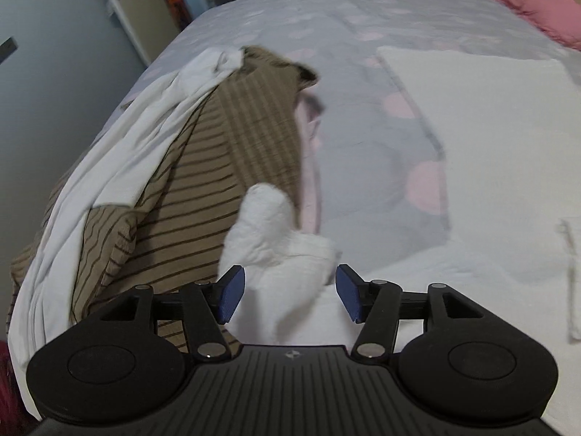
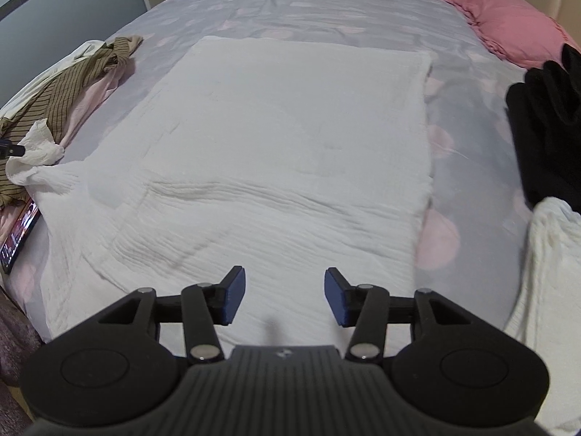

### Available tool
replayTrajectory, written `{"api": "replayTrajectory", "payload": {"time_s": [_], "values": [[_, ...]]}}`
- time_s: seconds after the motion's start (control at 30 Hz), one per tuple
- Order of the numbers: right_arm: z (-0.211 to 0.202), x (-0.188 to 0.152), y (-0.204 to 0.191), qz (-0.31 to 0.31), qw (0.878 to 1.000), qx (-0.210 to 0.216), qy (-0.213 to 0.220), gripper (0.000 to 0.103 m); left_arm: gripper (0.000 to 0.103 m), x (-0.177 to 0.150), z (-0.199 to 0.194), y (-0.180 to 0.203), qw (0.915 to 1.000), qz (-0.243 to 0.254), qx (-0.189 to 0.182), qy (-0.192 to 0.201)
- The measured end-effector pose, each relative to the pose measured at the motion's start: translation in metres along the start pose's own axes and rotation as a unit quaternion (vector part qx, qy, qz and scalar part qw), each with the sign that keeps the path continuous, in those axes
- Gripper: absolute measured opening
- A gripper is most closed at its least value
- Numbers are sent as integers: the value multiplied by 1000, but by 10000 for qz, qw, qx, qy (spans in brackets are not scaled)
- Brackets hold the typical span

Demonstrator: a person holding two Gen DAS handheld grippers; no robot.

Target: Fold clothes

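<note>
A white crinkled garment (image 2: 290, 138) lies spread flat on the bed; it also shows in the left wrist view (image 1: 490, 145). Its left sleeve is bunched up (image 1: 276, 239) and rises between the pads of my left gripper (image 1: 287, 294), which is open around it without pinching. The same bunched sleeve shows at the left in the right wrist view (image 2: 40, 149). My right gripper (image 2: 285, 296) is open and empty, hovering over the garment's near hem.
A pile with a brown striped garment (image 1: 203, 181), a white one (image 1: 120, 167) and a pale pink one lies at the bed's left edge. A pink pillow (image 2: 515, 32), black clothes (image 2: 552, 116) and a cream knit (image 2: 552, 261) lie at right. A phone (image 2: 20, 232) lies at left.
</note>
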State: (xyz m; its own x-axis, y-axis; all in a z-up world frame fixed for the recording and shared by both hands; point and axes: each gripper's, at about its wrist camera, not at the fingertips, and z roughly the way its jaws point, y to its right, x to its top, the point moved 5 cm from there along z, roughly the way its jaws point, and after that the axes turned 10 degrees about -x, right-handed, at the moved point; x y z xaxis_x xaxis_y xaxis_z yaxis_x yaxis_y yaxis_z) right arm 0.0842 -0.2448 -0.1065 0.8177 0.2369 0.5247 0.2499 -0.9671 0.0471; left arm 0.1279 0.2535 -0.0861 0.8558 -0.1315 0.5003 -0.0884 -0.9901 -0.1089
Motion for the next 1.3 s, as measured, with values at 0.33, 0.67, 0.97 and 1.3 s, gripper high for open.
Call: {"api": "replayTrajectory", "payload": {"time_s": [0.33, 0.67, 0.97, 1.3], "values": [[27, 20, -17, -200, 9997, 50, -114, 54, 7, -1, 12, -24, 9982, -557, -152, 132], [31, 24, -29, -378, 9990, 170, -138, 55, 4, 3, -85, 15, 9779, -1002, -1180, 1408], [14, 24, -35, -377, 9990, 234, 50, 55, 4, 9, -120, 111, 9489, -853, -2318, 1965], [8, 11, -13, -65, 9999, 115, 77, 55, 4, -17, -73, 239, 9453, -186, -2774, 1707]]}}
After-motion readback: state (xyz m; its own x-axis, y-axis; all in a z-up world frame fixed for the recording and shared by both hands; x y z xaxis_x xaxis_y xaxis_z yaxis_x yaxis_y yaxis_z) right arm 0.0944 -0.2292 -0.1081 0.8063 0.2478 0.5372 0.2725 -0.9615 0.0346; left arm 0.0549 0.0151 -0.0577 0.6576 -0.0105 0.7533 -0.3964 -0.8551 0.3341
